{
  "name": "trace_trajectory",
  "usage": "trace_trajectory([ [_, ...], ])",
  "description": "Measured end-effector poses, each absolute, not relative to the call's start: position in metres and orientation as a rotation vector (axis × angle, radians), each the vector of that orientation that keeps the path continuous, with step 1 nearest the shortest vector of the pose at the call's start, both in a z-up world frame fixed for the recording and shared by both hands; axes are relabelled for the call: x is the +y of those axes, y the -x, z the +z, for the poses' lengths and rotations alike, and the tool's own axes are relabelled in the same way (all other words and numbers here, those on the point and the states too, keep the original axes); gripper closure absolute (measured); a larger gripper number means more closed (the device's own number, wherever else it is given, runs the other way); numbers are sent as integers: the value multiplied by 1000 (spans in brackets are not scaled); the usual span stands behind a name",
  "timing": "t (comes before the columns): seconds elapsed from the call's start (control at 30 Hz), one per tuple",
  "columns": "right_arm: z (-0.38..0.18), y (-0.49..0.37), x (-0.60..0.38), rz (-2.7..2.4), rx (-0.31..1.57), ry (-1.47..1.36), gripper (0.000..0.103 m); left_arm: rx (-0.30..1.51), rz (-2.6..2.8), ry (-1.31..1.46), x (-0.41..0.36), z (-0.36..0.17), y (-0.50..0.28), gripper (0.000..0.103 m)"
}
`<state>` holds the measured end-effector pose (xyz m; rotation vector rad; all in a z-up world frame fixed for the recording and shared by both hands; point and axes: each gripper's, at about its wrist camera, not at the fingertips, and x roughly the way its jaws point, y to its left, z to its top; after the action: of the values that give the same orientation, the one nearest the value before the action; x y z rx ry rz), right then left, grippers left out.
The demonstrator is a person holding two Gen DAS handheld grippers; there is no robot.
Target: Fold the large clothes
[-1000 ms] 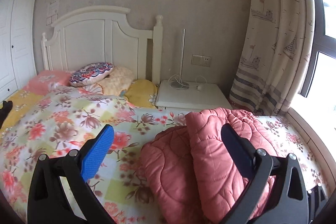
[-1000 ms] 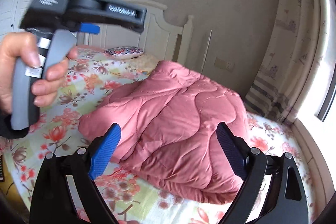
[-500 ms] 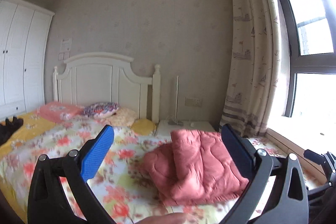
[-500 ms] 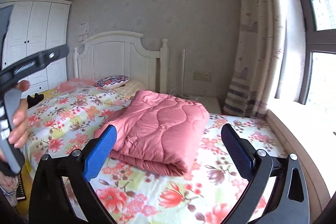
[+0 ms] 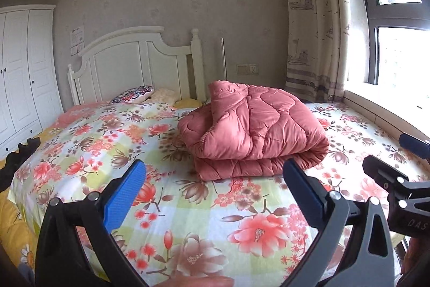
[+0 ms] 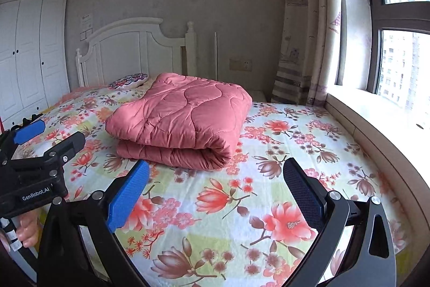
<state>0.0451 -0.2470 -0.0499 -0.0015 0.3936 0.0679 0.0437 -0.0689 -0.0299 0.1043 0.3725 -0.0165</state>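
The pink quilted comforter (image 5: 252, 131) lay folded into a thick, roughly rectangular bundle on the bed's floral sheet (image 5: 188, 209), in the half nearer the window and closer to the headboard (image 5: 129, 63) than to the foot. In the right wrist view the comforter (image 6: 182, 120) showed its rounded fold edge turned toward the cameras and the foot of the bed, with two layers stacked one on the other. Its longer side ran across the bed, from the wardrobe side toward the window side, while the shorter side ran back toward the headboard. The top layer sat a little askew, and in the left wrist view a bunched corner rose at the back left, near the pillows (image 5: 134, 96).

Both tools hung over the foot of the bed, well apart from the comforter. The left hand-held gripper (image 5: 215, 187) had its jaws spread wide, with nothing between the blue pads but bare sheet. The right hand-held gripper (image 6: 217, 187) stood equally wide apart and held nothing either. Each tool showed at the edge of the other's view, the left one with a person's fingers (image 6: 27, 230) wrapped round its handle.

A white wardrobe (image 6: 29, 53) stood left of the bed, and a patterned curtain (image 5: 314, 26) hung beside the window (image 6: 400, 50).
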Motion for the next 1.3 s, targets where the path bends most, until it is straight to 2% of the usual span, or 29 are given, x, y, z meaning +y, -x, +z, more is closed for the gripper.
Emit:
trace_trajectory([
  [1.3, -54, -46, -239, 92, 422, -7, 6, 416, -24, -84, -57, -36, -48, 2],
])
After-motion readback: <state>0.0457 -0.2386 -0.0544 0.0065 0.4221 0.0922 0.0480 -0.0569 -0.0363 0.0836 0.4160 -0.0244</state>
